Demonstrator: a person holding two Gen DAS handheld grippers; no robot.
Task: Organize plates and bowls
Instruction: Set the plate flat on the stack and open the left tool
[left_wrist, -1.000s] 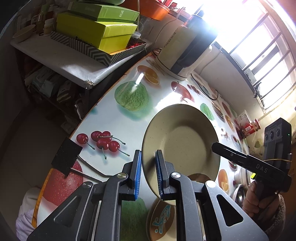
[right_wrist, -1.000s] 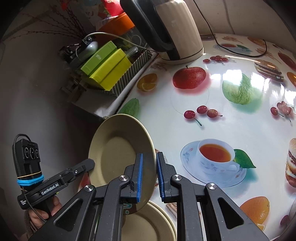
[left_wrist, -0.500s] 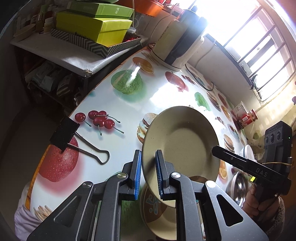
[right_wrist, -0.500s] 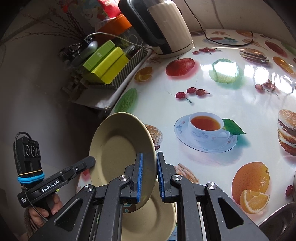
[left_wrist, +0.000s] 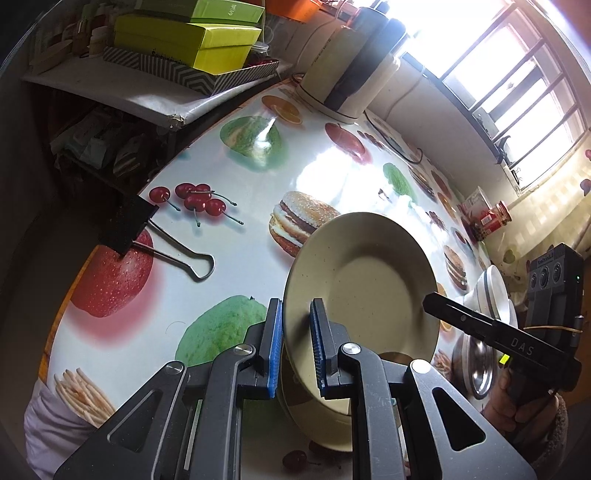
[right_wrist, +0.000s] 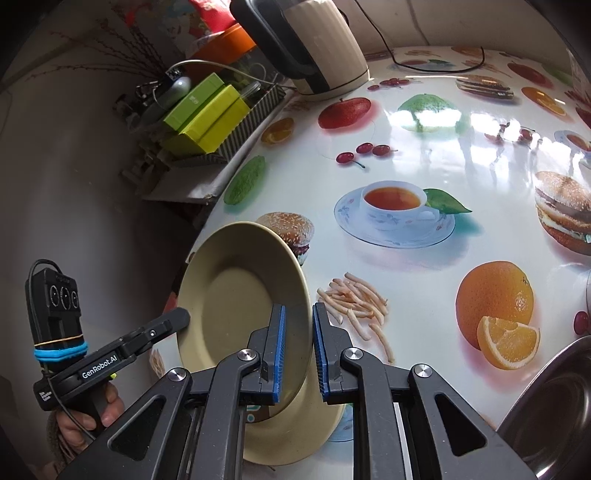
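Observation:
A beige plate (left_wrist: 369, 280) is held tilted above the table by both grippers, one on each side of its rim. My left gripper (left_wrist: 295, 347) is shut on its near edge. My right gripper (right_wrist: 298, 350) is shut on the opposite edge of the same plate (right_wrist: 240, 295). Under it lies another beige plate (right_wrist: 295, 428) flat on the table, also in the left wrist view (left_wrist: 325, 421). A steel bowl (left_wrist: 476, 365) and white bowls (left_wrist: 491, 291) stand to the right.
The round table (right_wrist: 424, 155) has a glossy fruit-print cloth. A cream kettle (right_wrist: 314, 48) stands at its far edge with a cord. A black binder clip (left_wrist: 147, 229) lies at the left. A shelf with green boxes (left_wrist: 192, 40) is beside the table.
Both grippers carried the plate back toward the near edge of the table and lowered it over the flat plate. The grip has not changed.

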